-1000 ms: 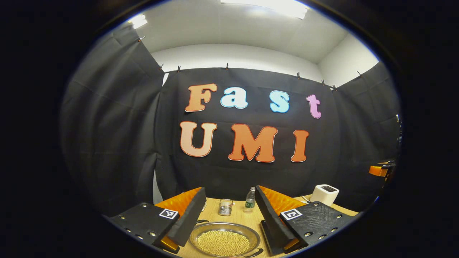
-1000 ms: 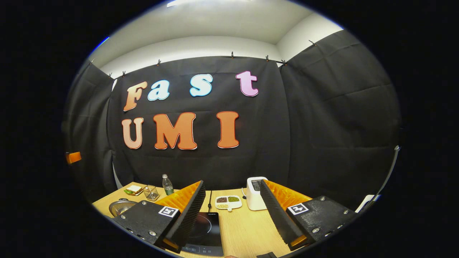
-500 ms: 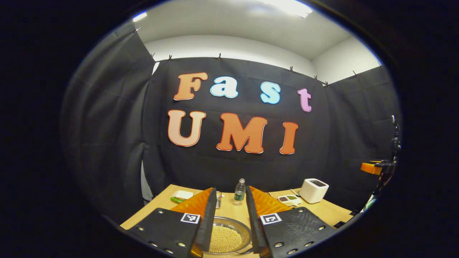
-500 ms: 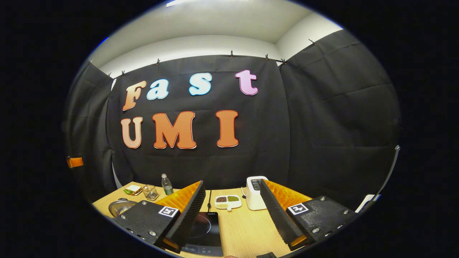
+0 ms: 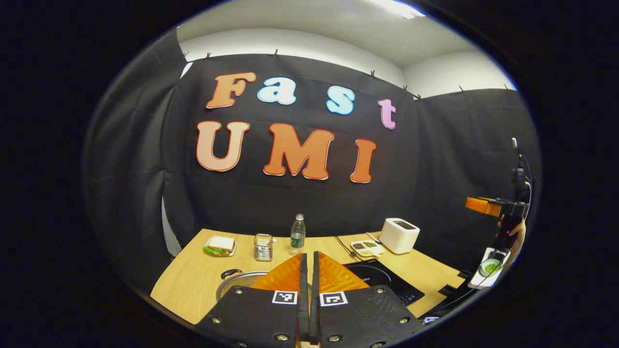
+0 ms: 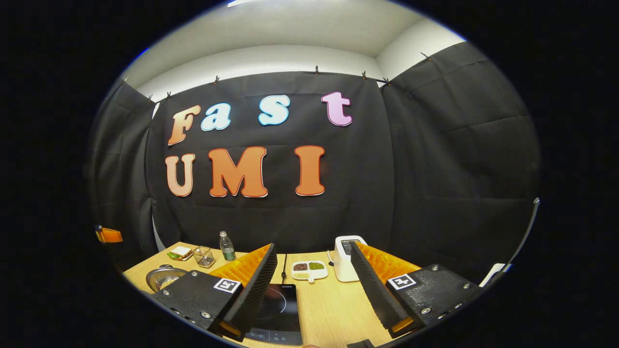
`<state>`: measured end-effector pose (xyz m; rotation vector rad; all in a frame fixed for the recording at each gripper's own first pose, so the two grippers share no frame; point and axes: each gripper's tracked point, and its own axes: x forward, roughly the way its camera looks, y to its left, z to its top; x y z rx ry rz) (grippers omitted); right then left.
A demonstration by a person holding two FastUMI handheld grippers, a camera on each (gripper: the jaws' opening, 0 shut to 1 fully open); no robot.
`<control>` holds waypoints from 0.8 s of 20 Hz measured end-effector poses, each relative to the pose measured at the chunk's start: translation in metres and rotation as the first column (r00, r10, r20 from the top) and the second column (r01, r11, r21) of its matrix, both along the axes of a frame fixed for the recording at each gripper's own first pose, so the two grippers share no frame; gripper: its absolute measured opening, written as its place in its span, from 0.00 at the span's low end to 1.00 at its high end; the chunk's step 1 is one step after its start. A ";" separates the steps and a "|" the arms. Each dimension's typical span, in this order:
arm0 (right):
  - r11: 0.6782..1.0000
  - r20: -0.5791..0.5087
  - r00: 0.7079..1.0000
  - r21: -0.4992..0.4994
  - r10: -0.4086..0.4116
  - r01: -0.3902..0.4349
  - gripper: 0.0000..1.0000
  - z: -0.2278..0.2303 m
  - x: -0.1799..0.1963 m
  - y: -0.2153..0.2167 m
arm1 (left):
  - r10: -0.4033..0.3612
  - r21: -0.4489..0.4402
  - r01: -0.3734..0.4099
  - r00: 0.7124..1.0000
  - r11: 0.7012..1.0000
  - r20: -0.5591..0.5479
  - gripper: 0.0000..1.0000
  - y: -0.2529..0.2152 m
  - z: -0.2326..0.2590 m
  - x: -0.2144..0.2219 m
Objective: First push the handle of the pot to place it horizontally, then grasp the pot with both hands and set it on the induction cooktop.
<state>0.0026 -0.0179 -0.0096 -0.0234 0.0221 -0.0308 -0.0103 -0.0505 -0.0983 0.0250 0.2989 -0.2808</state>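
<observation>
1. Two handheld grippers are working over a wooden table [image 5: 193, 285] in a black-curtained booth.
2. In the left gripper view, a sandwich on a plate [image 5: 220, 245] is sitting at about nine o'clock on the table, with a wire basket [image 5: 263, 247] and a water bottle [image 5: 297, 232] standing to its right, near the back wall.
3. The pot [image 5: 237, 279], a shallow metal pan with a dark handle [image 5: 231, 273] at its far rim, is lying at about seven o'clock, mostly hidden behind the left gripper [image 5: 308, 270].
4. The left gripper's fingers are pressing together, tip to tip, with nothing between them.
5. The induction cooktop [image 5: 382, 280], a flat black slab, is lying just right of those fingers, at about five o'clock, apart from the pot.
6. A divided dish of beans [image 5: 367, 248] and a white toaster [image 5: 399, 235] are standing beyond the cooktop.
7. At three o'clock, a hand [image 5: 517, 232] is holding the other gripper well above the table edge.
8. In the right gripper view, the pot [image 6: 162, 278] is showing at eight o'clock.
9. The right gripper [image 6: 314, 263] is hanging over the cooktop [image 6: 275, 311] with its fingers spread wide, holding nothing.
</observation>
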 end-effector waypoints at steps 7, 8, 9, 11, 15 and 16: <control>1.000 -0.012 1.000 -0.001 0.011 -0.011 0.95 -0.006 0.004 0.007 | -0.107 0.041 0.114 0.984 0.993 -0.140 0.02 -0.020 -0.059 -0.041; 1.000 -0.015 1.000 0.001 0.015 -0.015 0.95 -0.007 0.005 0.010 | -0.111 0.046 0.120 0.981 0.992 -0.162 0.02 -0.020 -0.068 -0.045; 1.000 -0.017 1.000 0.003 0.020 -0.020 0.95 -0.008 0.005 0.012 | -0.114 0.051 0.125 0.977 0.991 -0.182 0.02 -0.020 -0.079 -0.048; 1.000 -0.019 0.999 0.001 0.025 -0.025 0.95 -0.010 0.006 0.014 | -0.121 0.066 0.140 0.967 0.988 -0.226 0.02 -0.021 -0.100 -0.057; 1.000 -0.024 0.999 -0.005 0.022 -0.022 0.95 -0.013 0.007 0.014 | -0.140 0.054 0.165 0.937 0.985 -0.319 0.02 -0.028 -0.141 -0.073; 1.000 -0.026 0.999 -0.007 0.023 -0.023 0.95 -0.014 0.007 0.014 | -0.138 0.058 0.167 0.932 0.984 -0.335 0.02 -0.028 -0.150 -0.075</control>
